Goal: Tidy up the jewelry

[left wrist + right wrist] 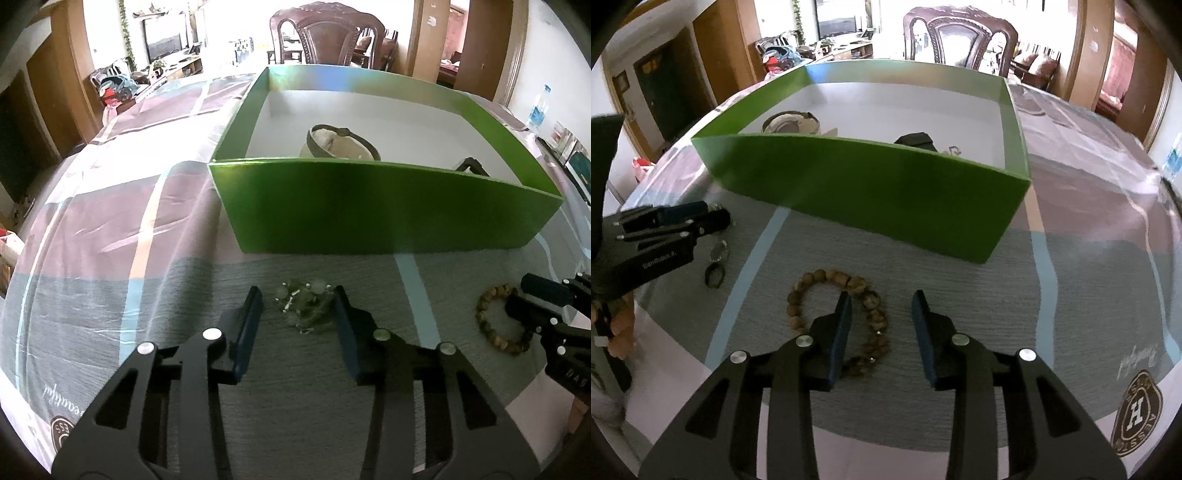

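A heap of pale green beads [304,306] lies on the tablecloth between the fingers of my left gripper [297,293]. The right pad is against the beads and the left pad stands apart, so the jaws are open. A brown wooden bead bracelet [871,306] lies under my right gripper [881,295], which is open. Its left finger sits inside the loop, with one side of the loop between the pads. Behind both stands a green box [369,206] holding a bangle on a pale cushion [340,144] and a black item [471,164].
The table has a striped grey and mauve cloth [110,229]. A dark wooden chair [328,37] stands behind the box. A water bottle [537,110] and some cards are at the far right edge. A hand [620,332] holds the left gripper's handle.
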Motion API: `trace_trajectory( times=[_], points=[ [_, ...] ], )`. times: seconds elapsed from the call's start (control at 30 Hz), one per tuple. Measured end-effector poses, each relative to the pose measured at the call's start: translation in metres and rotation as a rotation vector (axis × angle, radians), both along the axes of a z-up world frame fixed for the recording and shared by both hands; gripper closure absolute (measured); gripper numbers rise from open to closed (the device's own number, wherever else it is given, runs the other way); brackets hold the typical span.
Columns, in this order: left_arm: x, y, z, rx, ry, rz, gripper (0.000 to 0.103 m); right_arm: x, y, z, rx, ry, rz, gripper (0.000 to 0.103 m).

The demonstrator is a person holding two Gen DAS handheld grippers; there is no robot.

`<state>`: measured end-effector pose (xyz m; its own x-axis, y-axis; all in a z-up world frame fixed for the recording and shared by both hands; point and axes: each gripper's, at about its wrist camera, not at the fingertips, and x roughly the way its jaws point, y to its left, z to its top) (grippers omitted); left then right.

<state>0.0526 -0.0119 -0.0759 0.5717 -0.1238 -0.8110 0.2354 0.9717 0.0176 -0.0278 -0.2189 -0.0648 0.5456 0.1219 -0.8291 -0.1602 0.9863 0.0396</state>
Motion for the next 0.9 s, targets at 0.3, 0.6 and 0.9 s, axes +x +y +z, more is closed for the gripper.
trace_trajectory(
  times=[0.3,0.6,0.9],
  points=[
    [-0.006,-0.006,0.0,0.01,-0.014,-0.016,0.075,-0.005,0.009,-0.001,-0.007,-0.014,0.05,0.09],
    [-0.014,-0.009,0.013,-0.007,-0.022,-0.04,0.076,-0.008,0.001,0.014,0.065,-0.061,0.045,0.092],
    [-0.033,-0.016,0.04,-0.021,-0.067,-0.096,0.076,-0.016,-0.004,0.035,0.131,-0.138,0.057,0.092]
  ],
)
